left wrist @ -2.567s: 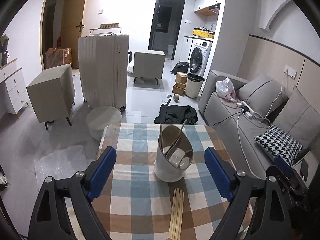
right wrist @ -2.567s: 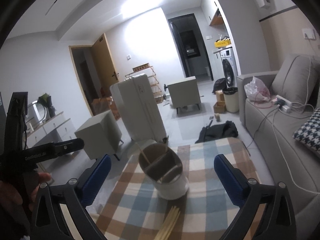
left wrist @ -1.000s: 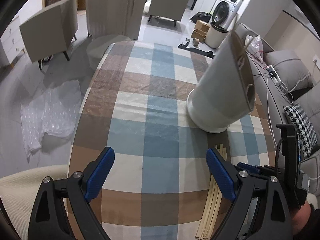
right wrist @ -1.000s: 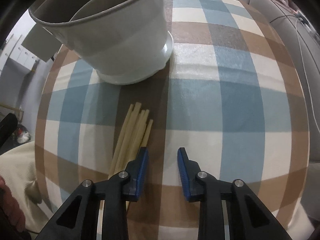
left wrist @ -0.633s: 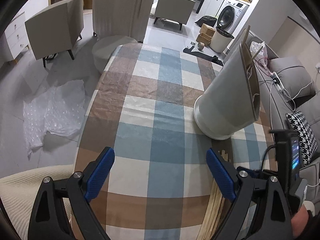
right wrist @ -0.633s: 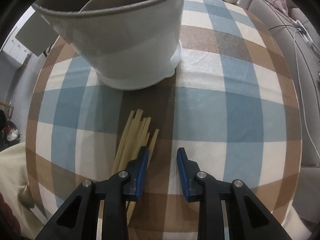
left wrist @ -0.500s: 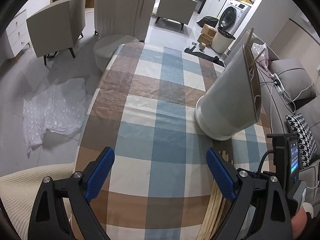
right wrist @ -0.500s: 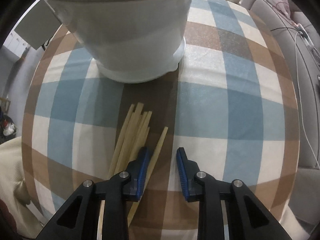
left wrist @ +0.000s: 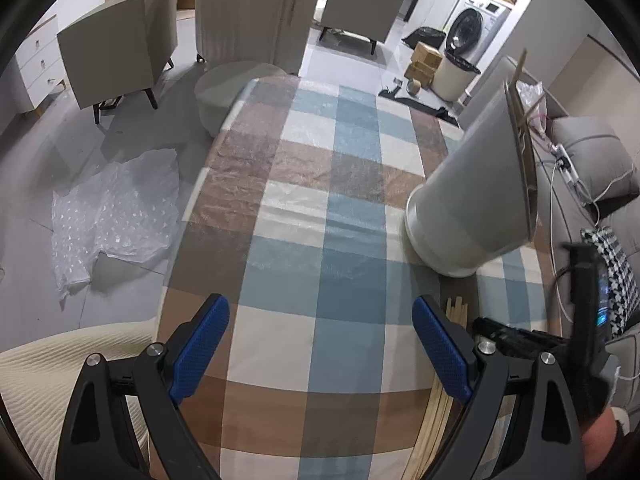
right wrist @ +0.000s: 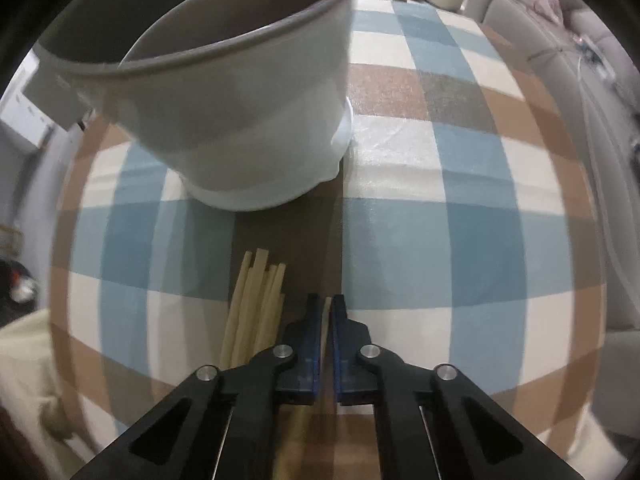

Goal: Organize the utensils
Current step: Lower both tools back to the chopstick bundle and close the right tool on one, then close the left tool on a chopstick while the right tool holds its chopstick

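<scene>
Checked cloth over the bench [left wrist: 320,216], blue, brown and cream squares. White utensil holder [right wrist: 248,128] standing toward the far right. Bundle of pale chopsticks [right wrist: 256,304] lying flat just near of it, apart.

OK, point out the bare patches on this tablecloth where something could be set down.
Widest free stretch: the checked tablecloth ahead of the open left gripper, left of the white utensil holder. Also free: the cloth right of the right gripper. Crowded: the strip between the holder and the loose chopsticks.
</scene>
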`<state>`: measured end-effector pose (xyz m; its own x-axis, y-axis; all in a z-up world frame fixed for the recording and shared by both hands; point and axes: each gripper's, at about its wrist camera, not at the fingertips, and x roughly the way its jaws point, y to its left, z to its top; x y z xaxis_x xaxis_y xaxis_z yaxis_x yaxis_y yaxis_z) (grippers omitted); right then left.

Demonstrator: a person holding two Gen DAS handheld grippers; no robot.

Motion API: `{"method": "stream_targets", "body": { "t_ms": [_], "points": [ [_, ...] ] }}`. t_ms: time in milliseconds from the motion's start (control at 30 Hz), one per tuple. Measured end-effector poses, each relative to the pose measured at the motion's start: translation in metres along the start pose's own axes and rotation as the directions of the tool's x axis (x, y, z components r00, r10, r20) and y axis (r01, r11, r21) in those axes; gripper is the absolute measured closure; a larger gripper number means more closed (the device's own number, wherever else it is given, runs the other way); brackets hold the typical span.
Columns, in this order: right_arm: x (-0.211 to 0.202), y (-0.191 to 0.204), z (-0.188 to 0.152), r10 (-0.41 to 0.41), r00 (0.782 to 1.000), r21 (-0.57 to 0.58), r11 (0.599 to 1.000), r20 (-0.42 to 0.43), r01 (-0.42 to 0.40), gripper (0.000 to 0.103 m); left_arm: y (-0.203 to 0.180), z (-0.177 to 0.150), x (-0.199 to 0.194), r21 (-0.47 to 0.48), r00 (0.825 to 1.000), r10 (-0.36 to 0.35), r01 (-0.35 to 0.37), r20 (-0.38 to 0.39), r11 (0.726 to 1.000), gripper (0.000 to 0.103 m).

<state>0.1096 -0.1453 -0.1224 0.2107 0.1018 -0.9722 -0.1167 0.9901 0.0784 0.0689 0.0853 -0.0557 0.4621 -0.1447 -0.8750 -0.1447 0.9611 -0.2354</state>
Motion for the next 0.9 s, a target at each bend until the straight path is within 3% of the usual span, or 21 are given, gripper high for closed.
{"method": "stream_targets", "body": {
  "t_ms": [133,267,400,667,900],
  "points": [
    [-0.010,-0.034,-0.006,0.074,0.996,0.115,0.990,0.040,-0.078,0.100,-0.015,-0.010,0.014,0.059,0.997,-0.017,0.021,-0.077,0.998,0.013],
    [-0.029,-0.074,-0.018,0.170,0.979,0.231,0.954,0.111,-0.192,0.100,-0.037,-0.025,0.036,0.135,0.980,-0.039,0.066,-0.194,0.989,0.013],
    [-0.046,-0.109,-0.026,0.265,0.948,0.341,0.887,0.179,-0.312,0.100,-0.053,-0.039,0.051,0.186,0.963,-0.031,0.083,-0.269,0.979,0.013],
    [-0.059,-0.157,-0.040,0.375,0.880,0.489,0.733,0.291,-0.474,0.100,-0.068,-0.053,0.068,0.213,0.949,0.022,0.048,-0.315,0.976,0.013],
    [-0.066,-0.151,-0.039,0.380,0.869,0.437,0.755,0.316,-0.489,0.101,-0.082,-0.065,0.072,0.306,0.949,0.102,-0.007,-0.298,0.952,0.013]
  ]
}}
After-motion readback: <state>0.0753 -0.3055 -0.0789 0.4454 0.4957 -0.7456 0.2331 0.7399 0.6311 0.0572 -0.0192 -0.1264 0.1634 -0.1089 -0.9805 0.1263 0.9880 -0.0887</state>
